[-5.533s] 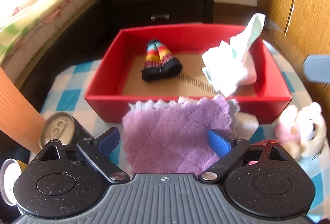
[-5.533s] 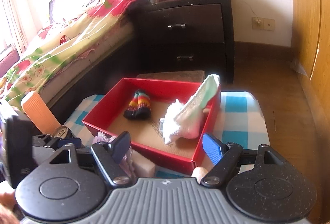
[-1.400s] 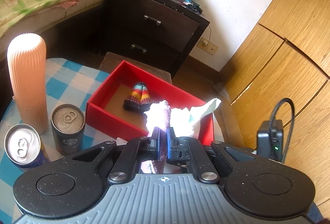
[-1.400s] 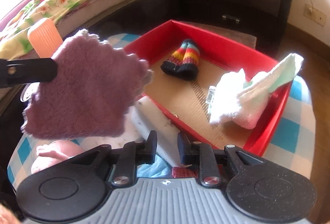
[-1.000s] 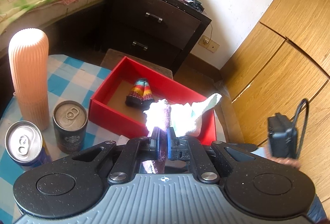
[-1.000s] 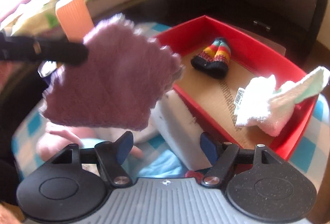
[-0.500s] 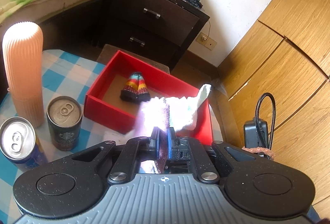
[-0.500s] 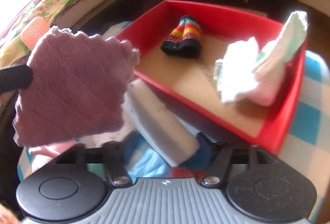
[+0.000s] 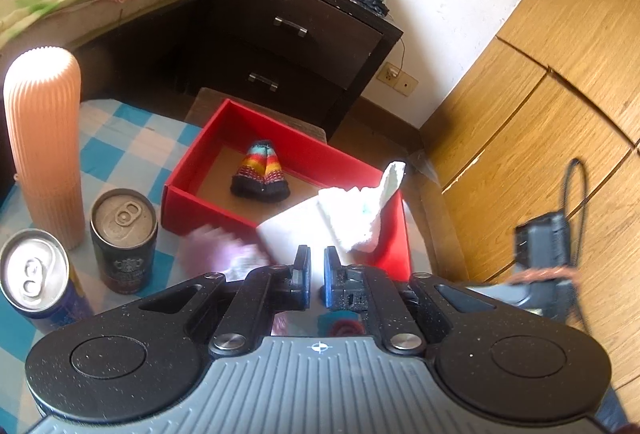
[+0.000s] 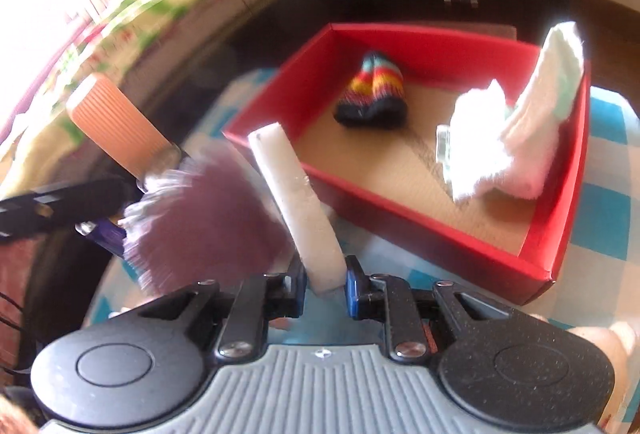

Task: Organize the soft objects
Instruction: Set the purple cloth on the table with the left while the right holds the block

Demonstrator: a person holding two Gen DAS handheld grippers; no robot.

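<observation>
The right gripper (image 10: 326, 288), which half a second ago is wide around the white foam block (image 10: 292, 194), now presses on the near end of it. The block is up from the table and tilted, its far end leaning toward the front wall of the red box (image 10: 400, 218). So one more soft thing is in hand, and I judge the next step is to carry it over that wall.

The purple cloth (image 10: 200, 226) also changes. Before, it stands up between the fingers of the left gripper (image 9: 316, 274); now it is only a blurred patch, lower and to the left of them (image 9: 216, 250), near the front of the box and not in it. The left jaws are narrow, with a thin gap (I see nothing in it), but I cannot tell if a corner of the cloth is pinched lower down or if it falls free.

Both grippers are above the near side of the checked table (image 10: 608, 218) and point toward the box. Inside the box lie a striped knit piece (image 10: 372, 94) and a white towel (image 10: 512, 146), with bare floor between them for the block.
</observation>
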